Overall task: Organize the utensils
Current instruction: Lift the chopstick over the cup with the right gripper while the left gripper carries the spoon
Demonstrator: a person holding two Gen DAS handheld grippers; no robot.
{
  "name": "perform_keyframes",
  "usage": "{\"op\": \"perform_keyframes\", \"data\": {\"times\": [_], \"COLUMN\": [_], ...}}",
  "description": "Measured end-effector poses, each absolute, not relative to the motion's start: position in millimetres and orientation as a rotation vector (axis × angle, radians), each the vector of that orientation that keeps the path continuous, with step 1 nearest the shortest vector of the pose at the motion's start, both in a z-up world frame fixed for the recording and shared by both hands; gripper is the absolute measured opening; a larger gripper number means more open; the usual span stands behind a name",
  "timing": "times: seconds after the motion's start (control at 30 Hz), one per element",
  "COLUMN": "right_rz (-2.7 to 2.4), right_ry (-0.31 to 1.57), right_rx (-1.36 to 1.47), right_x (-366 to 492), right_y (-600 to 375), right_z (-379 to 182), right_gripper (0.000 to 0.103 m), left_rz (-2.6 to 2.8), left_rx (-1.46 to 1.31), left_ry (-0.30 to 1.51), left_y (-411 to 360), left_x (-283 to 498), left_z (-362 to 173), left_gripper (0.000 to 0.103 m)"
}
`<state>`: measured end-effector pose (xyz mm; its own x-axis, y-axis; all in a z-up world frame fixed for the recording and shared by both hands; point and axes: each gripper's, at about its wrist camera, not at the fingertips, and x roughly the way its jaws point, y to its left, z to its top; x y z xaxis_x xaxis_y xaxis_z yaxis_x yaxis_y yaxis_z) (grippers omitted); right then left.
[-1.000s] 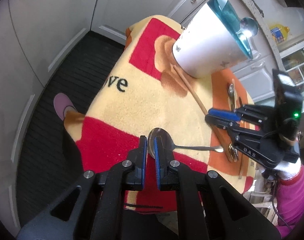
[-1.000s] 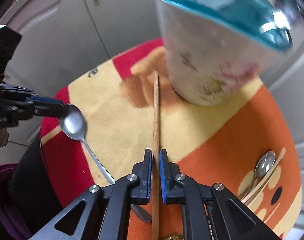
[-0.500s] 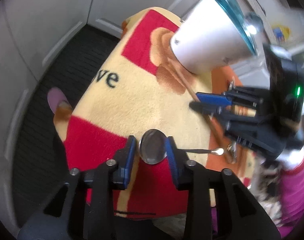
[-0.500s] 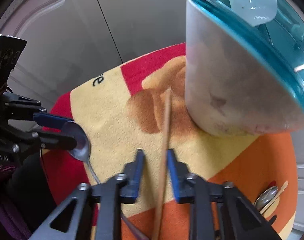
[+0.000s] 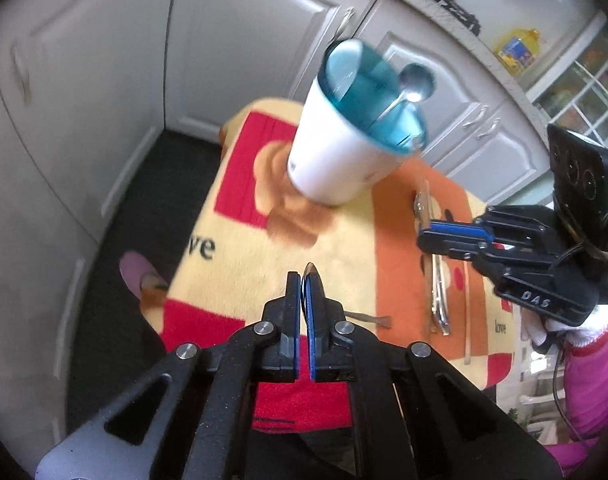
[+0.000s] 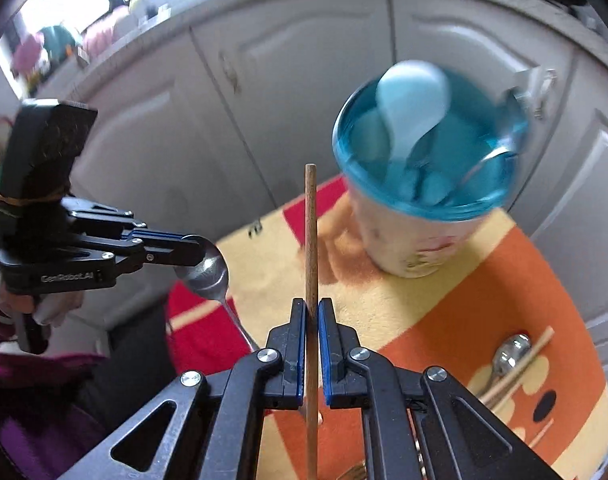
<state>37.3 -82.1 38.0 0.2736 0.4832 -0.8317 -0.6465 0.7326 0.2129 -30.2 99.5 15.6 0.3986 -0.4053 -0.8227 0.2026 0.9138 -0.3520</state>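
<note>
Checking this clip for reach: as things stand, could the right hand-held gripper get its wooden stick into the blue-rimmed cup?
Probably yes. The right hand-held gripper is clamped on the wooden stick above the cloth, and the cup stands open-topped just beyond it; only spoons inside crowd the opening.

Each fisheye view sits just behind its own hand-held gripper, looking forward and steeply down along the two black fingers onto the table under a yellow, red and orange fleece cloth [image 5: 344,248]. The left view faces white cabinet doors [image 5: 243,40] with the right hand-held gripper [image 5: 424,236] at its right edge; the right view faces the same cabinets, with the left hand-held gripper [image 6: 199,248] at its left. Both share the white cup with a teal rim [image 5: 344,152] and the cloth.
</note>
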Motion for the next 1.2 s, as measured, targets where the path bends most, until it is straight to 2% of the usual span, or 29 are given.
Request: {"op": "perform_keyframes", "data": {"times": [0.23,0.53,0.7,0.87,1.2], "right_rz": [0.731,0.727,0.696,0.619,0.509], "right_ry": [0.94,0.798,0.672,0.587,0.592], "right_rx": [-0.078,0.009,0.036,0.023,-0.071], "right_x": [6,10,28,62,121], "right_y": [-124,-151,-155,-138,-95], "right_z": [67,117,171,199,163], "right_gripper": [0.006,0.006,0.006,0.006,0.006], "left_rz": [-0.388,-0.335,-0.287,-0.254,-0.218], "left_rx": [-0.125,-0.02,0.028,0.063,0.205], "left_ry": [1.006,0.851,0.751,0.737,0.784], "left_y": [99,112,113,102,59], "left_x": [-30,-19,6,40,75], "left_z": [70,157,196,194,148], "left_gripper": [0.001,0.001,0.001,0.001,0.001]}}
